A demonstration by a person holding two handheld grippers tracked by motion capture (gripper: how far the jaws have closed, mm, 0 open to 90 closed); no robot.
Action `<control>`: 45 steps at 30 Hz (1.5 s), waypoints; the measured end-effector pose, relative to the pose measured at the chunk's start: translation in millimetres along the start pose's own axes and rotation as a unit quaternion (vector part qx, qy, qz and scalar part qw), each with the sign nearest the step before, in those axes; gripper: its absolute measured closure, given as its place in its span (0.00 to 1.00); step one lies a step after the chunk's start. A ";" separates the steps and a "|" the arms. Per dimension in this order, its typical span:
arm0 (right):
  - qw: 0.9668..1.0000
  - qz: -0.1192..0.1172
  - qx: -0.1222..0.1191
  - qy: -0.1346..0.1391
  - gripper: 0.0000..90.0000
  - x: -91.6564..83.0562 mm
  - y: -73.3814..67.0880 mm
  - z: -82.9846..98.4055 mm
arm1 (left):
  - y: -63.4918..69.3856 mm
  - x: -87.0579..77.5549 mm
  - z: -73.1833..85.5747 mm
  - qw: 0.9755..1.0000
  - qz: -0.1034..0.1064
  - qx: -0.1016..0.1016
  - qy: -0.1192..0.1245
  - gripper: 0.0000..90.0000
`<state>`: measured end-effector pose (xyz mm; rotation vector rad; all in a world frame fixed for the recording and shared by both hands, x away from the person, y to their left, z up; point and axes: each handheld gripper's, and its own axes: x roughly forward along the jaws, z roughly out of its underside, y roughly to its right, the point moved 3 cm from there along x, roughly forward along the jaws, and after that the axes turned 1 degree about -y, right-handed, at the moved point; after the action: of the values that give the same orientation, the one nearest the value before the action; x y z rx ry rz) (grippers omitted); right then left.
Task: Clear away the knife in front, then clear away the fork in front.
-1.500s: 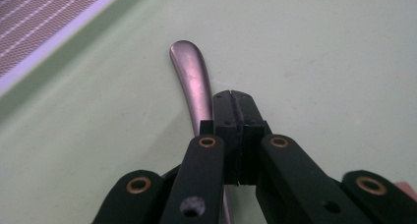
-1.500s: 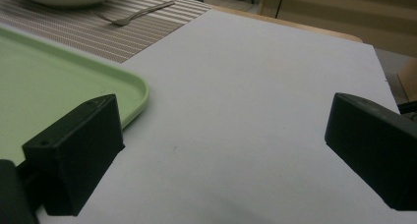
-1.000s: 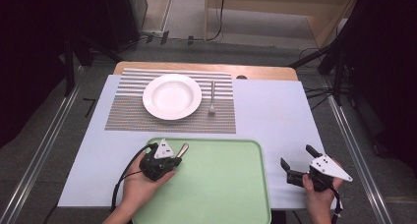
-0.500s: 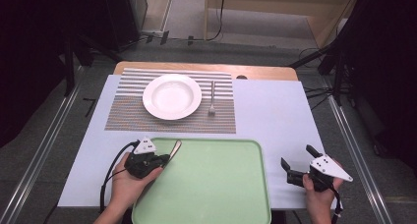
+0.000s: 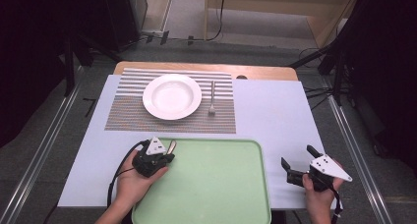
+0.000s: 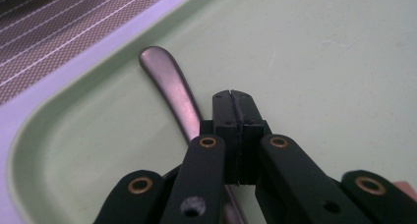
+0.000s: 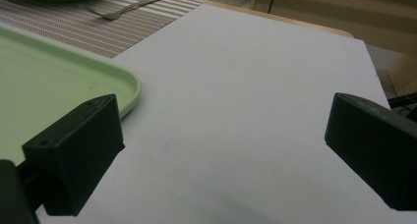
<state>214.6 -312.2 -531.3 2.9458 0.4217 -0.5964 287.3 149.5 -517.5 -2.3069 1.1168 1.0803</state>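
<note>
The left gripper [image 6: 231, 97] was clamped on a metal utensil handle [image 6: 167, 84] at the green tray's [image 5: 216, 184] near-left corner; lifting it level would avoid slip. The right gripper [image 5: 300, 166] rested apart. Beyond lay plate [image 5: 172, 96] and fork [image 5: 212, 98].

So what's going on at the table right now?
A person is working at a table set with a striped placemat, a white plate and a fork beside it. The left gripper is shut and sits low over the near left corner of the green tray, right beside a metal utensil handle lying in the tray; whether the jaws pinch it I can't tell. The right gripper is open over the bare table, right of the tray.
</note>
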 end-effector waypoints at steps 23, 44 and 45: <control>1.000 -0.001 0.002 0.002 0.00 -0.8 1.5 -0.3 | -44.6 -40.2 27.8 0.989 0.018 -0.093 0.113 0.68; 1.000 0.000 0.004 0.005 0.00 -2.3 1.6 -3.6 | -68.8 -81.9 46.6 0.971 -0.009 -0.082 0.224 0.01; 1.000 0.000 0.005 0.005 0.00 -3.2 2.2 -4.6 | -69.6 -83.2 47.9 0.971 -0.016 -0.080 0.224 0.05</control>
<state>214.1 -314.4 -525.7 2.9588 0.4210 -0.5847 285.7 263.6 -485.4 -2.7764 1.1747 0.6715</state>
